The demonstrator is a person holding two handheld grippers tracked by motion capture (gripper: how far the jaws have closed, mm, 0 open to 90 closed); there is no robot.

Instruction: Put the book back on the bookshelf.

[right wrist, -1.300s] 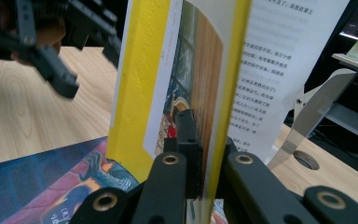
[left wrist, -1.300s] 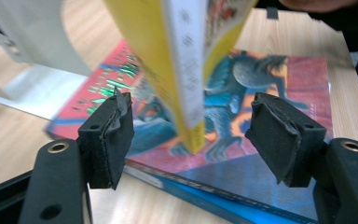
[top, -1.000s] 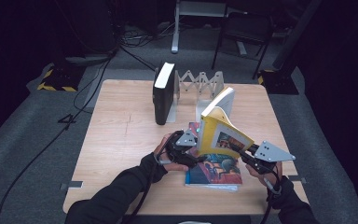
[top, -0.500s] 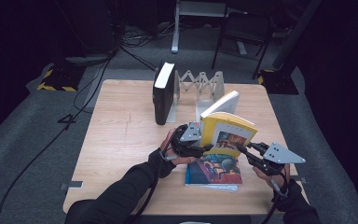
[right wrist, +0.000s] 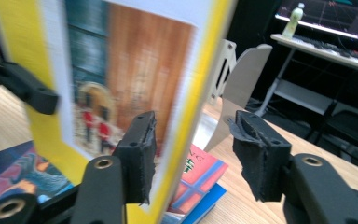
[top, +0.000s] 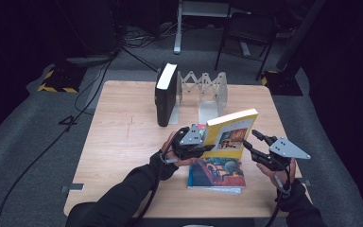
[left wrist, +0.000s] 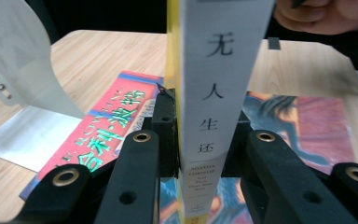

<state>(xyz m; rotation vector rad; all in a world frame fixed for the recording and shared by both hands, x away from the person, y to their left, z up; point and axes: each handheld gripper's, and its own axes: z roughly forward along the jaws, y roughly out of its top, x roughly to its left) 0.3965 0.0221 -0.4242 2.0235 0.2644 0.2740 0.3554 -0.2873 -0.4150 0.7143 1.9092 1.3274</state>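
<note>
Upright above the table (top: 123, 142), the yellow book (top: 230, 135) is clamped at its spine by the left hand-held gripper (top: 203, 144) — the right hand-held gripper (top: 251, 142) gapes wide around its far edge, not pinching.

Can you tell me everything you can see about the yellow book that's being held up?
The yellow book is a paperback with a yellow cover, a picture panel on its front and a pale spine printed with dark Chinese characters and small English words. It stands upright, lifted above the colourful book lying flat on the wooden table. The left gripper is shut on its spine end. The right gripper is open, its jaws either side of the book's free edge.
</note>
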